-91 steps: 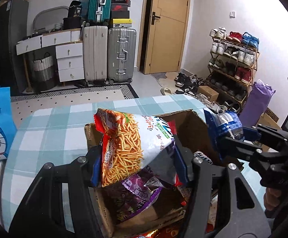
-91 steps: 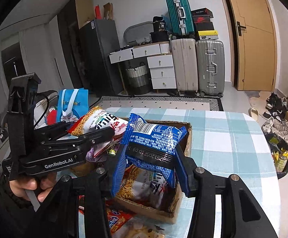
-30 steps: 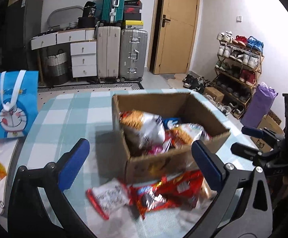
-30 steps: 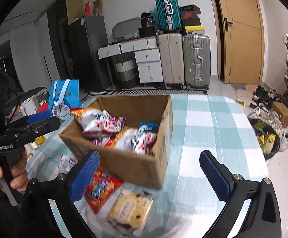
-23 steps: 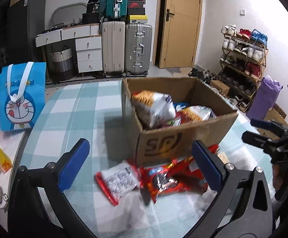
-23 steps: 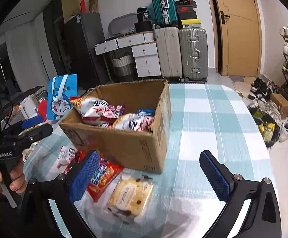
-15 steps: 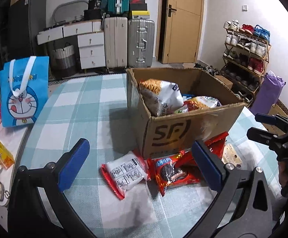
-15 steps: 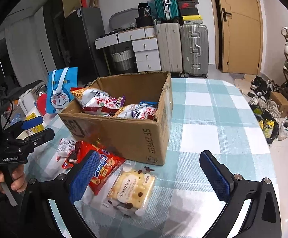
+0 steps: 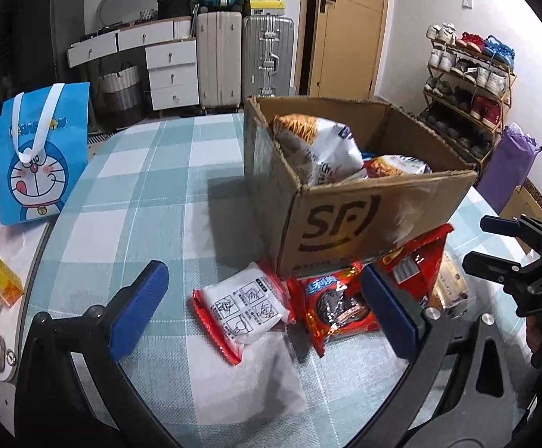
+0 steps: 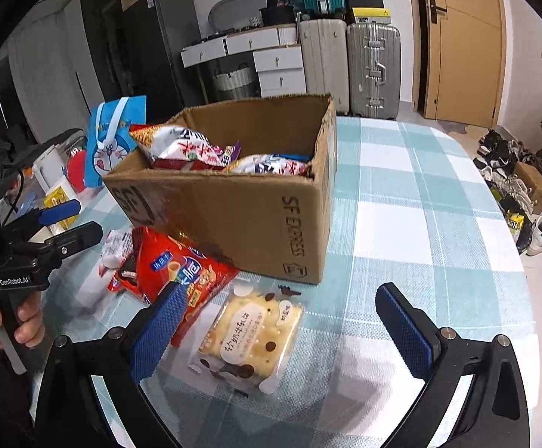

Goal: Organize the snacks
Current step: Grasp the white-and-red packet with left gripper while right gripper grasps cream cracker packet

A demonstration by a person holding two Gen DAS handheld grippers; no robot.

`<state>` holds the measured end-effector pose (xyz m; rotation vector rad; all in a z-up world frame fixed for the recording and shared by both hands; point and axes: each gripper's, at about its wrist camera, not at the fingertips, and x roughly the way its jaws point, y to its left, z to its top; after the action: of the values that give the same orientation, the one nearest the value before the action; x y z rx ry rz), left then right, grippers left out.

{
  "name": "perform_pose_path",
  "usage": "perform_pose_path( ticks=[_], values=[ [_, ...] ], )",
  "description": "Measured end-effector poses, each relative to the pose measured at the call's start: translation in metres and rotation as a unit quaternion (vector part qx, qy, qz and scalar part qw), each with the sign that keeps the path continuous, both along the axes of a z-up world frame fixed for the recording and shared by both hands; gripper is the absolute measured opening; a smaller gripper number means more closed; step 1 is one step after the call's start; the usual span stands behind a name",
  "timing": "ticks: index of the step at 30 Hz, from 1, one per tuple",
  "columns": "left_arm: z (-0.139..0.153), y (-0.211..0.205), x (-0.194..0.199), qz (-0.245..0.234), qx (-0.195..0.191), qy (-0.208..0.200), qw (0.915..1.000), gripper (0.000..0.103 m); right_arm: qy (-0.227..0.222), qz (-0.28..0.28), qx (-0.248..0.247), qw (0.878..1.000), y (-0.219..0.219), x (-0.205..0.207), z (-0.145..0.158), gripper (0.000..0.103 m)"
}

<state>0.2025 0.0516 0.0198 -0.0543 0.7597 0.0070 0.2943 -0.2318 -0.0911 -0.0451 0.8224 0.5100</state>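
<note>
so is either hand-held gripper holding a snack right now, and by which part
Nothing is held. The left hand-held gripper and the right hand-held gripper are both open and empty above the snack packets on the table.

Both wrist cameras look forward and down between wide jaws; the cardboard box [image 9: 349, 201] [image 10: 233, 201] sits just beyond, seemingly shared from neighbouring corners.
</note>
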Motion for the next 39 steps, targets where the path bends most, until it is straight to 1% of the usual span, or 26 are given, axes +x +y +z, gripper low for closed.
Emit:
perform_pose_path(
  ticks=[11,17,21,26,30,34,39],
  values=[
    [-0.012,0.003,0.005,-0.006,0.006,0.013,0.9999,0.103,0.029,0.023,-0.026,0.999,0.015,0.0,-0.02,0.102],
    [-0.017,-0.001,0.006,-0.012,0.009,0.019,0.9997,0.103,0.037,0.031,-0.051,0.998,0.025,-0.001,-0.032,0.102],
    [-0.021,-0.003,0.008,-0.016,0.014,0.026,0.9994,0.103,0.04,0.028,-0.073,0.996,0.026,0.001,-0.039,0.102],
    [-0.023,-0.002,0.009,-0.016,0.018,0.03,0.9993,0.103,0.055,0.028,-0.078,0.995,0.02,0.005,-0.042,0.102],
    [-0.025,0.001,0.01,-0.012,0.02,0.032,0.9992,0.103,0.051,0.021,-0.082,0.995,0.014,0.006,-0.04,0.102],
    [-0.026,0.007,0.01,-0.003,0.022,0.035,0.9991,0.103,0.05,0.029,-0.076,0.995,0.017,0.004,-0.039,0.102],
    [-0.032,0.019,0.014,0.02,0.027,0.052,0.9981,0.103,0.042,0.04,-0.091,0.994,0.026,-0.001,-0.04,0.102]
  ],
)
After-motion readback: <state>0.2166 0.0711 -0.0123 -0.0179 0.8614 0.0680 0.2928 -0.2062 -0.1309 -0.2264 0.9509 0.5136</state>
